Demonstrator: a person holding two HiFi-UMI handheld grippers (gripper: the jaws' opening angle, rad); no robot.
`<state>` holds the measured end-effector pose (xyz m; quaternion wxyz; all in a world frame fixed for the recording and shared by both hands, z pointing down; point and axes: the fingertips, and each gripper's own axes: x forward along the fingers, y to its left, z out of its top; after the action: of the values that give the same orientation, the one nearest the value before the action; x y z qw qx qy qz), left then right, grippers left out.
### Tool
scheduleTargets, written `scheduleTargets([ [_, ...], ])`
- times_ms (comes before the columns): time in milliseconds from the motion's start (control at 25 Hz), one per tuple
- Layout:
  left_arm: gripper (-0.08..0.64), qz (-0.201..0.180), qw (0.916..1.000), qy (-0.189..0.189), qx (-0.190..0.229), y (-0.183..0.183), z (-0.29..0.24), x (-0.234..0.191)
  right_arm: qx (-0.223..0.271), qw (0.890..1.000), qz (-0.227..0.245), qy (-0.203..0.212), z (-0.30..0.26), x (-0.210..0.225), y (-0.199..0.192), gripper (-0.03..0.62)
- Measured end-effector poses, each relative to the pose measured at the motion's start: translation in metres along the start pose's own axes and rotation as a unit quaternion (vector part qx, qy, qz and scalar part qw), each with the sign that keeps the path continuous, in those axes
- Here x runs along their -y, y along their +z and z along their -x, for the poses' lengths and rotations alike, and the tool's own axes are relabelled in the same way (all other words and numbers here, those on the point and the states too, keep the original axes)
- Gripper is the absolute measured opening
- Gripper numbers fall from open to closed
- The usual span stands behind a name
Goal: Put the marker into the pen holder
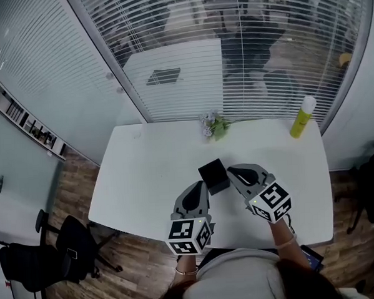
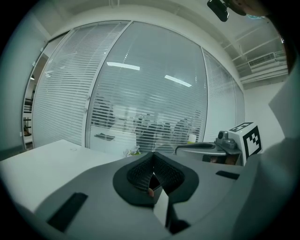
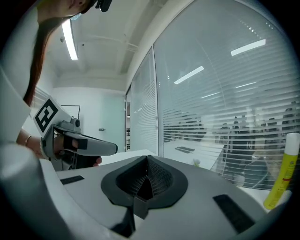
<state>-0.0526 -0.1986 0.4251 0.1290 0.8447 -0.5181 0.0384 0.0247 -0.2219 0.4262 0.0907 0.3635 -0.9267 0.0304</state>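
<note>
A black square pen holder (image 1: pixel 213 175) stands on the white table (image 1: pixel 144 173) near its front middle. My left gripper (image 1: pixel 200 184) hovers just to the holder's near left, jaws shut. To the holder's right is my right gripper (image 1: pixel 231 171), also shut, with nothing between its pads. In the left gripper view the left gripper (image 2: pixel 153 155) has its ribbed pads pressed together, and the right gripper (image 2: pixel 201 147) shows at the right. From the right gripper view the right gripper (image 3: pixel 146 157) is closed and empty. No marker shows in any view.
A yellow bottle (image 1: pixel 302 116) stands at the table's far right corner and shows again as the bottle (image 3: pixel 281 174). A small plant (image 1: pixel 214 125) sits at the far edge. Glass walls with blinds lie behind. A black office chair (image 1: pixel 61 252) stands on the floor at the left.
</note>
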Motion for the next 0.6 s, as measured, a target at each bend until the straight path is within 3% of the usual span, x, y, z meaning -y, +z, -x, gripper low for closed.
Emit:
scheduleTargets([
  [600,0.018,-0.032,0.9989,-0.031,0.011,0.015,-0.014,0.018,0.051,0.997,0.010,-0.059,0.030,0.017,0.030,0.028],
])
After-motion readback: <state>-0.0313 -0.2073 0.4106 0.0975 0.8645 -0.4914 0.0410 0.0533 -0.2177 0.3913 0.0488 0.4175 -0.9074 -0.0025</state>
